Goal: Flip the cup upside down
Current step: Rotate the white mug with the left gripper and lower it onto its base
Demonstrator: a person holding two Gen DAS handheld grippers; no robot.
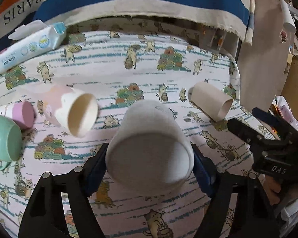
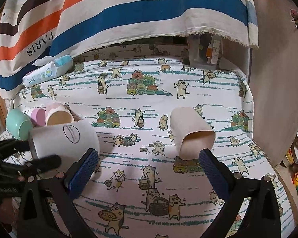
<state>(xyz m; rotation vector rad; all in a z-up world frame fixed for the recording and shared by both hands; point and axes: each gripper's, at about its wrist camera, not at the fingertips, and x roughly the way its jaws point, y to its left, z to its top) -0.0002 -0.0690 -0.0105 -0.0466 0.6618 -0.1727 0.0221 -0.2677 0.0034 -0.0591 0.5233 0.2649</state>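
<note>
My left gripper [image 1: 150,164] is shut on a white cup [image 1: 149,148], its blue pads pressed on both sides near the base, which faces the camera. The cup is lifted above the cat-print cloth and tilted. It also shows in the right wrist view [image 2: 65,138] at the left, with an oval print on its side. My right gripper [image 2: 149,162] is open and empty over the cloth. A cream cup [image 2: 190,132] lies on its side just beyond its right finger, mouth toward me; it also shows in the left wrist view [image 1: 210,101].
A pink-and-white cup [image 1: 73,111], a small pink cup [image 1: 22,115] and a mint green cup [image 1: 4,136] lie on their sides at the left. A wipes pack [image 1: 29,45] sits at the back left. A striped cloth [image 2: 129,13] hangs behind. A wooden board [image 2: 278,79] stands right.
</note>
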